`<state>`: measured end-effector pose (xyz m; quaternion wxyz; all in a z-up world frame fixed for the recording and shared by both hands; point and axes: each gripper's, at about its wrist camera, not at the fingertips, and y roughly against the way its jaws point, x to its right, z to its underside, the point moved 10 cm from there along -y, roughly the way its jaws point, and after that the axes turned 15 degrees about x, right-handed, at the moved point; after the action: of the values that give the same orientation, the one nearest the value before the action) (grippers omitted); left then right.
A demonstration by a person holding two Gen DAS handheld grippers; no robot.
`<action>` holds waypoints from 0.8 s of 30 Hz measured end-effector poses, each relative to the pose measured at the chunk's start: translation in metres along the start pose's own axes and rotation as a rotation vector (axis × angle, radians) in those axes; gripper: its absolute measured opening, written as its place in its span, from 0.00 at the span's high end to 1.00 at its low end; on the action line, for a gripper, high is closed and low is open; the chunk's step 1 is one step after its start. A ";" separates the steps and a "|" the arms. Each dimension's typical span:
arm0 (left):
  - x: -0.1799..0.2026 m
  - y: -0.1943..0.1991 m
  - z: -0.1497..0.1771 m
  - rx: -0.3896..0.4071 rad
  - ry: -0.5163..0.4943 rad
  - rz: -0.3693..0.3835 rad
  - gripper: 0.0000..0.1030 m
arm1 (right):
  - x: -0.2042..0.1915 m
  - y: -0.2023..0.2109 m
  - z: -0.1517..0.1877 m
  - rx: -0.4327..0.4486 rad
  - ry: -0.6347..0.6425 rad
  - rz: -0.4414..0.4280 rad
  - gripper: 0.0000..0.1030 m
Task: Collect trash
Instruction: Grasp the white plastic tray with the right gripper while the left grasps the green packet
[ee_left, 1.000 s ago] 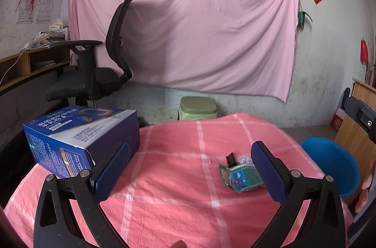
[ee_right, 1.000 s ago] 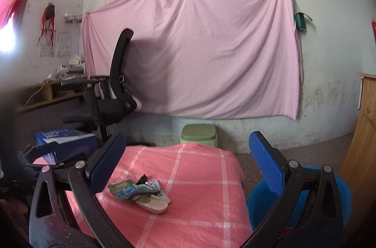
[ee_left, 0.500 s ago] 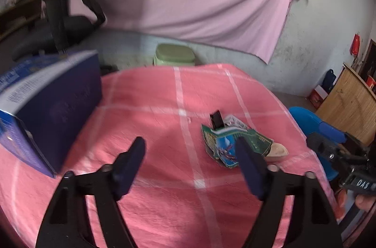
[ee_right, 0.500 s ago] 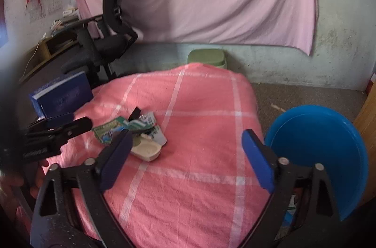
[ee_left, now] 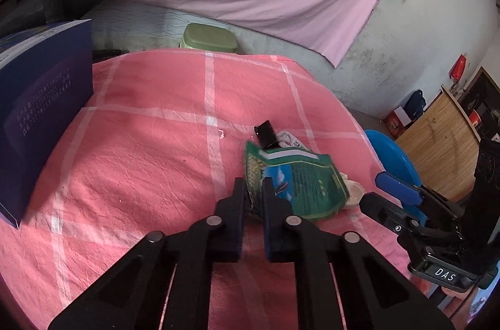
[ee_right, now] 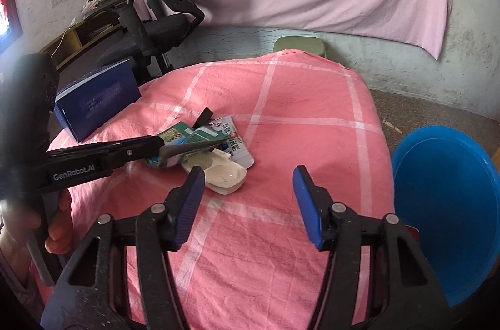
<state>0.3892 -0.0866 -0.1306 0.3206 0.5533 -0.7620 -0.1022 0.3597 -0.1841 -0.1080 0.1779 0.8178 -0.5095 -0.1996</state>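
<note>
One green wrapper [ee_left: 297, 183] pinched in left jaws (right's gape empty).

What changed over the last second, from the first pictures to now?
Both grippers tipped down toward the trash pile. The left gripper has just been closing and now pinches the edge of the green wrapper. The right gripper has just been closing partway, nothing between its jaws. The blue box, blue basin and cream tray stayed put.
</note>
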 end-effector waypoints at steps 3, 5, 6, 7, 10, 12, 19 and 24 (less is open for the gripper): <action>0.001 0.003 -0.002 0.027 0.010 -0.007 0.98 | -0.003 -0.003 0.000 -0.008 0.002 -0.011 0.29; 0.001 0.011 -0.005 0.063 -0.010 -0.032 0.99 | -0.006 -0.005 0.000 -0.013 0.005 -0.019 0.29; 0.000 0.015 -0.006 0.079 -0.021 -0.047 0.99 | -0.008 -0.006 0.000 -0.018 0.009 -0.024 0.29; -0.002 0.020 -0.007 0.099 -0.034 -0.072 1.00 | -0.010 -0.007 0.001 -0.024 0.014 -0.027 0.29; -0.012 0.032 -0.010 0.148 -0.070 -0.169 1.00 | -0.014 -0.013 0.005 -0.051 0.026 -0.030 0.29; -0.020 0.038 -0.011 0.173 -0.076 -0.228 1.00 | -0.014 -0.018 0.006 -0.068 0.035 -0.016 0.28; -0.041 0.037 -0.006 0.143 -0.013 -0.264 1.00 | -0.024 -0.029 0.005 -0.087 0.046 -0.027 0.28; -0.041 0.038 -0.006 0.146 -0.017 -0.268 1.00 | -0.027 -0.034 0.009 -0.107 0.080 0.002 0.27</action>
<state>0.3711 -0.0345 -0.1218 0.2565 0.6709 -0.6895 -0.0930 0.3703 -0.1459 -0.1285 0.2416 0.8140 -0.4914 -0.1935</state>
